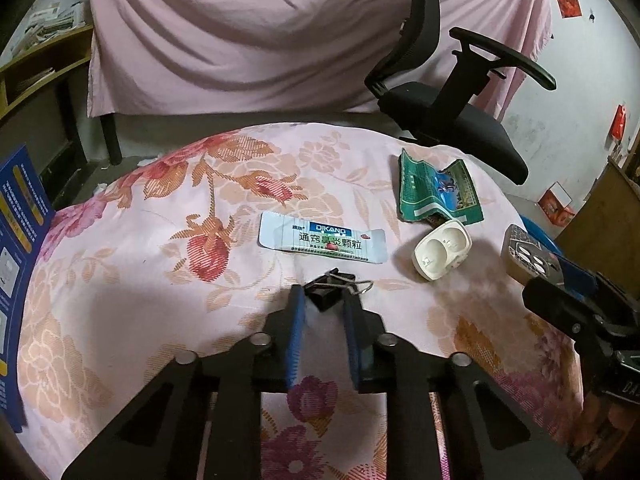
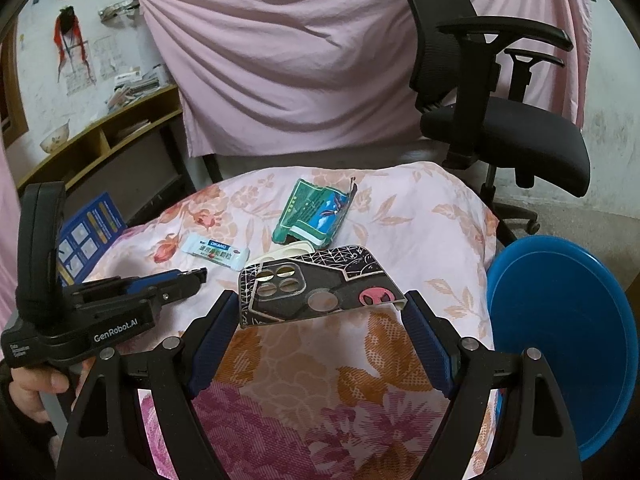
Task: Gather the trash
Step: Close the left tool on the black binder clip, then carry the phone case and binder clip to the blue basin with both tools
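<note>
Trash on cloth [image 1: 120,280]: two packets [image 1: 323,241], one clip [image 1: 332,290], one case [image 2: 320,288].

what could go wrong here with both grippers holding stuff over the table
1. The left gripper pinches the black binder clip only at its fingertips, so the clip may slip or spring out.
2. The right gripper spans the phone case by its ends; it may twist loose.
3. The blue bin sits off the table's right side; the white earbud tray lies near that path and could get knocked.
</note>
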A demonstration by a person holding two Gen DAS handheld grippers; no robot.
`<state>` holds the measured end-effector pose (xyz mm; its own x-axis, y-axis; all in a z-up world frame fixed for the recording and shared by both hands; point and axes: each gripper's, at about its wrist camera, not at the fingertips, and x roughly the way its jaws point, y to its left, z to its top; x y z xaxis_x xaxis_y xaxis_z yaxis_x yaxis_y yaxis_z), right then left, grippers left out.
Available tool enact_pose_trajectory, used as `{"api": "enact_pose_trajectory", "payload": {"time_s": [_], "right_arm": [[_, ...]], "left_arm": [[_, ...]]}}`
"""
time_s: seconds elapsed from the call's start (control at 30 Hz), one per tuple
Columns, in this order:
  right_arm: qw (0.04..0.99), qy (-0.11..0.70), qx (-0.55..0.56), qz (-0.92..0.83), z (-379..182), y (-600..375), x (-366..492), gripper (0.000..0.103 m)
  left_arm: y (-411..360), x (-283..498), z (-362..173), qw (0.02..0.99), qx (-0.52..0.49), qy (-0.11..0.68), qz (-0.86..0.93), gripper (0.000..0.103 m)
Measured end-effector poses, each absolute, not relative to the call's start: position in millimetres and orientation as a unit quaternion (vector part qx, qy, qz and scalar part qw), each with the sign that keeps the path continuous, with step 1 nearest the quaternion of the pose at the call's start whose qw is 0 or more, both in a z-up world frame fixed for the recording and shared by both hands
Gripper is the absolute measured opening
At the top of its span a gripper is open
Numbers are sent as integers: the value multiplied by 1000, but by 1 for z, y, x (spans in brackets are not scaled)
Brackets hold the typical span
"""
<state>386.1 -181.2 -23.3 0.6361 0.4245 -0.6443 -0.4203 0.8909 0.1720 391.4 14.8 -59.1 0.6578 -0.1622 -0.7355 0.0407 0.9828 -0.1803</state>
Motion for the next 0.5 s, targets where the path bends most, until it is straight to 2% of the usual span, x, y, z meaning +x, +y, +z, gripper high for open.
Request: {"api": "enact_pose_trajectory", "payload": {"time_s": [0.07, 0.5], "right_arm": [[905, 357, 3, 233, -23, -181, 386, 82], [907, 350, 9, 235, -23, -184, 384, 82]], "left_arm": [[15, 390, -59, 908, -76, 409, -57, 10], [20, 377, -48, 919, -90, 375, -78, 10]]}}
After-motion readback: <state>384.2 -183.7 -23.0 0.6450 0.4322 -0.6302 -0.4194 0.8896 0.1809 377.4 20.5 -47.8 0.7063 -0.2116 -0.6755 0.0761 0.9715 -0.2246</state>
